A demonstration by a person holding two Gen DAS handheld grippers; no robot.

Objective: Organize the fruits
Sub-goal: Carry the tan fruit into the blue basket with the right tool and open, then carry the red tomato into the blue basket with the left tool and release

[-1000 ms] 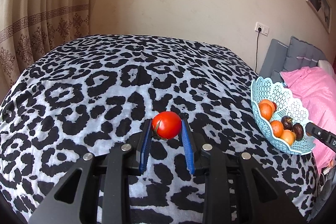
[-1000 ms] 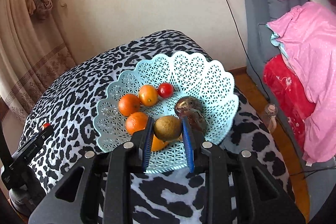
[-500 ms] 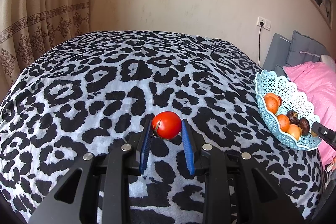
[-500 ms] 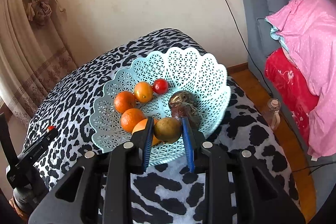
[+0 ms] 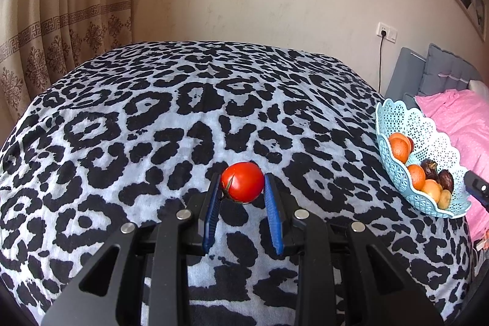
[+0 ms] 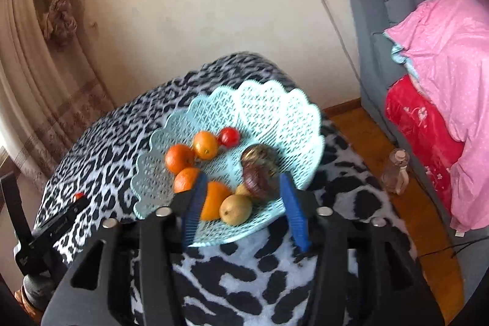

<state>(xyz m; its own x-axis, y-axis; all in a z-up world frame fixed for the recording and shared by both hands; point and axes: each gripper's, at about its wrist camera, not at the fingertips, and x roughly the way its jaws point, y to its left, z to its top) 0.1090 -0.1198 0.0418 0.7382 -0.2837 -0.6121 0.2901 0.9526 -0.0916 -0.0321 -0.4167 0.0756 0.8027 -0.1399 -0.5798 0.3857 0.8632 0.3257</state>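
Left gripper (image 5: 243,188) pinches the tomato (image 5: 242,181) between its 2 fingers; basket (image 5: 394,124) is far off its right. Right gripper (image 6: 241,197) is wide open above the basket, empty. Squeeze harder and it'll burst.

- Your left gripper (image 5: 243,188) is matt black plastic, with ribbed blue pads (image 5: 273,213) and bright metal screw heads (image 5: 301,214).
- The tomato (image 5: 243,182) you hold has smooth, glossy skin.
- The leopard-print cloth (image 5: 152,124) looks soft and matt, slightly fuzzy.
- The basket (image 6: 275,109) under your right gripper (image 6: 241,203) is pale turquoise openwork plastic with a faint sheen.
- The oranges (image 6: 179,158) look finely dimpled; the pear (image 6: 235,209) looks dull and smooth.
- The pink bedding (image 6: 443,57) is matt cloth.
- The floor (image 6: 412,203) looks like polished wood.
- The bottle (image 6: 395,171) looks like clear plastic or glass.
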